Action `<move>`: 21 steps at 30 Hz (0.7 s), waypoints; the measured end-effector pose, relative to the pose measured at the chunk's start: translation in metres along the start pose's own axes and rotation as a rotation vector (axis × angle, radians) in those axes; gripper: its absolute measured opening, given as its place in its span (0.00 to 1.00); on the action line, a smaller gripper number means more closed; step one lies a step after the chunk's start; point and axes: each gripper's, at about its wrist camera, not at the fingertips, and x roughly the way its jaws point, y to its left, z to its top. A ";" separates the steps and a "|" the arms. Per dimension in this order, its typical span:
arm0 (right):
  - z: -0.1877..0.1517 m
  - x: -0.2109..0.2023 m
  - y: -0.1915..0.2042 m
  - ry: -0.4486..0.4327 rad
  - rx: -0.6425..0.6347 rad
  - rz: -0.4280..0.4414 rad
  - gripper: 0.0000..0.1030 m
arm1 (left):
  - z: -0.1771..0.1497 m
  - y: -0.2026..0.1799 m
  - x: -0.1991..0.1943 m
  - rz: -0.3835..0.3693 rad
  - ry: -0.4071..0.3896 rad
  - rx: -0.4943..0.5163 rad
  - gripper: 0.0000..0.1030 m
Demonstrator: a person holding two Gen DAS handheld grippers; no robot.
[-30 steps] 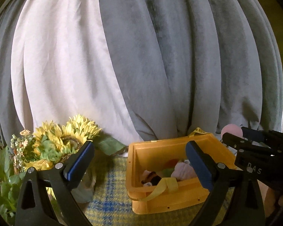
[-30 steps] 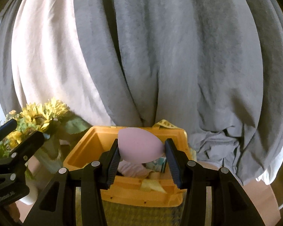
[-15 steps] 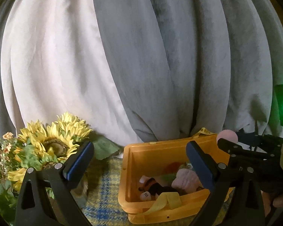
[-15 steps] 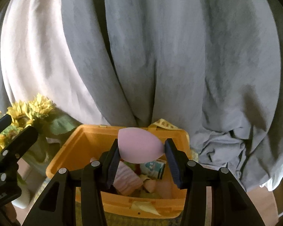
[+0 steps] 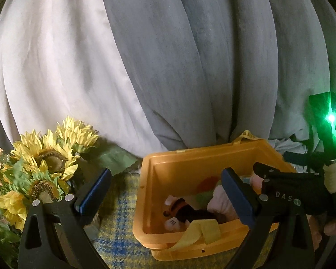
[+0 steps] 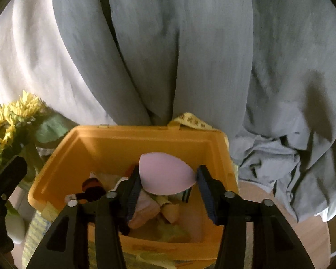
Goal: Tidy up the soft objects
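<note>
Right tool (image 5: 268,174) arm lettering: "DAS"

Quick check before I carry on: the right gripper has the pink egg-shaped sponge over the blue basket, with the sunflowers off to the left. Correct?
One thing is wrong: the basket is orange-yellow, not blue, as the right wrist view shows. The rest holds: the pink egg-shaped sponge sits between the right gripper fingers, which are opening, over the basket, with the sunflowers off to the left.
</note>
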 end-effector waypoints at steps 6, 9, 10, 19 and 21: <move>-0.006 -0.020 0.000 -0.044 0.000 -0.032 0.72 | 0.000 0.004 -0.014 0.019 -0.014 -0.020 0.97; -0.009 -0.040 0.000 -0.077 0.008 -0.047 0.77 | 0.001 0.008 -0.029 0.026 -0.028 -0.039 0.99; -0.010 -0.049 0.001 -0.094 0.013 -0.049 0.79 | 0.001 0.010 -0.036 0.027 -0.035 -0.045 1.00; -0.033 -0.132 0.011 -0.177 0.032 -0.050 0.93 | -0.005 0.020 -0.109 0.045 -0.086 -0.072 1.00; -0.040 -0.149 0.012 -0.182 0.038 -0.044 0.93 | -0.009 0.021 -0.127 0.055 -0.095 -0.074 1.00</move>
